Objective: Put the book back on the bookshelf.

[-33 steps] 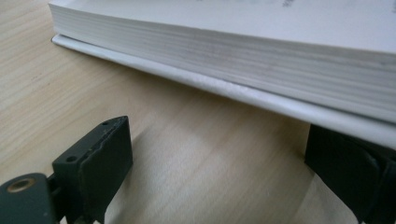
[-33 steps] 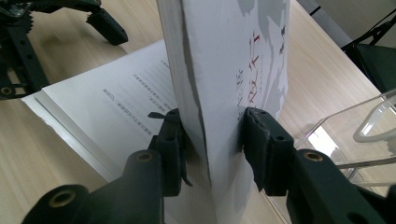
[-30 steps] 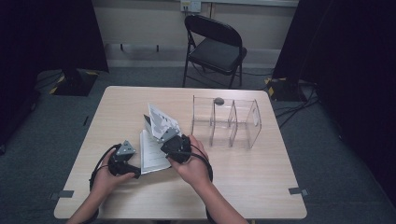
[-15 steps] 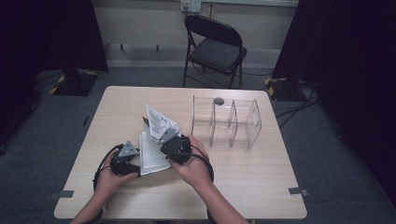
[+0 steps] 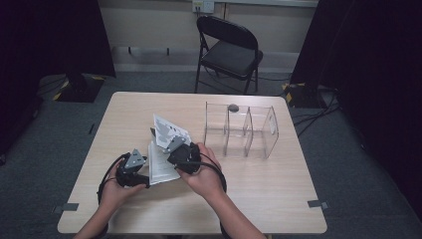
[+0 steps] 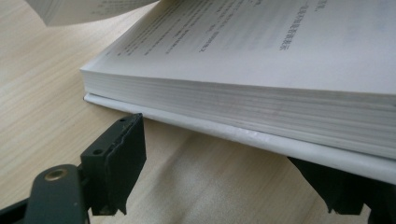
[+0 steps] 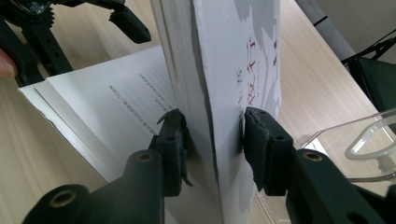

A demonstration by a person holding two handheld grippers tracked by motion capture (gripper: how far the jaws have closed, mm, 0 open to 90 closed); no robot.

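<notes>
Right hand-held gripper (image 7: pixel 212 135) clamped on raised book (image 7: pixel 233 70) cover and pages; left hand-held gripper (image 6: pixel 224 163), jaws just narrowing yet unclamped, straddling the lower edge beside it.

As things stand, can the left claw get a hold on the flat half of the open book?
Probably yes. The left claw is open at the book's lower edge, jaws having just narrowed, with bare table around it. The right claw grips only the raised cover.

One book (image 5: pixel 166 144), one clear divider rack (image 5: pixel 241 130), one table (image 5: pixel 278 199), one folding chair (image 5: pixel 229 50).
</notes>
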